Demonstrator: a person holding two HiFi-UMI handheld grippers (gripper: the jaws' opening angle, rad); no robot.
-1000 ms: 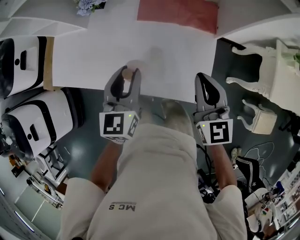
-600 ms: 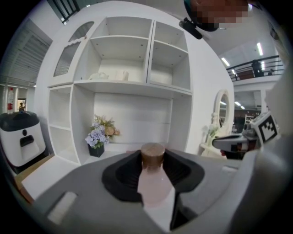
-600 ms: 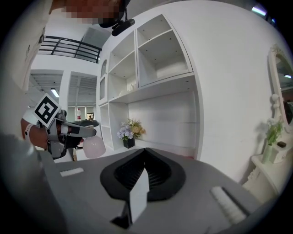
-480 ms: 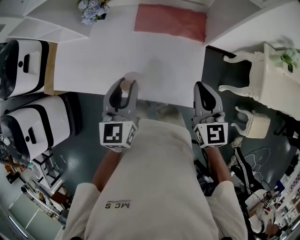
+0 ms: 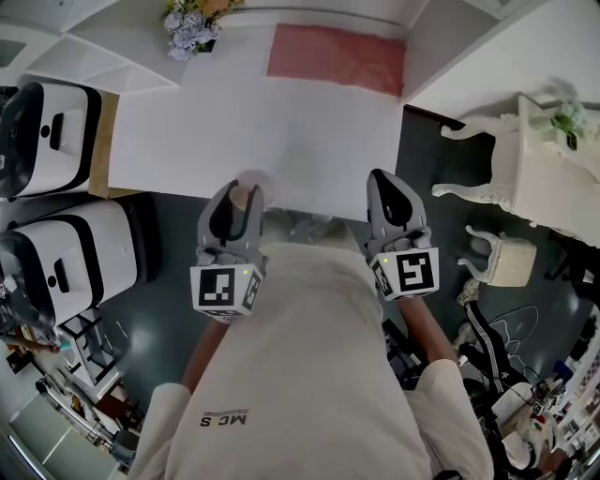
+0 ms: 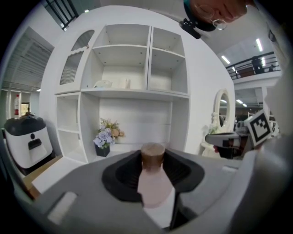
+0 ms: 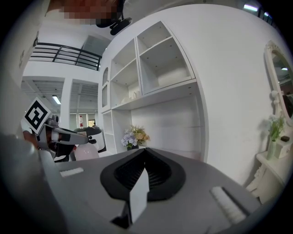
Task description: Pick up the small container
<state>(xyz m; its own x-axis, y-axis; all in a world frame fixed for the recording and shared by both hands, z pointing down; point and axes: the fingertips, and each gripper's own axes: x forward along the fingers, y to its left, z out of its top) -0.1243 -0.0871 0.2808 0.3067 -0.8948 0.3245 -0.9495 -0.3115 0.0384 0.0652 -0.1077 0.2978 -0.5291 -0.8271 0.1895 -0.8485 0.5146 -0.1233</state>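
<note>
Over the near edge of the white table (image 5: 281,122), head view: small container (image 5: 241,196) sits between the jaws of the left gripper (image 5: 242,190); only its brown round cap shows; right gripper (image 5: 385,180) is alongside, well apart; both are held out in front of the person's torso, aimed at the table; count: two grippers, one container, one red mat (image 5: 336,58), one flower bunch (image 5: 192,21).

Left gripper view: container upright, pale pink body widening downward, brown cap on top; jaws part-way apart, clamped on its body.

Right gripper view: jaws pressed together, nothing between; gripper points roughly level at one white shelf unit (image 7: 160,68).
</note>
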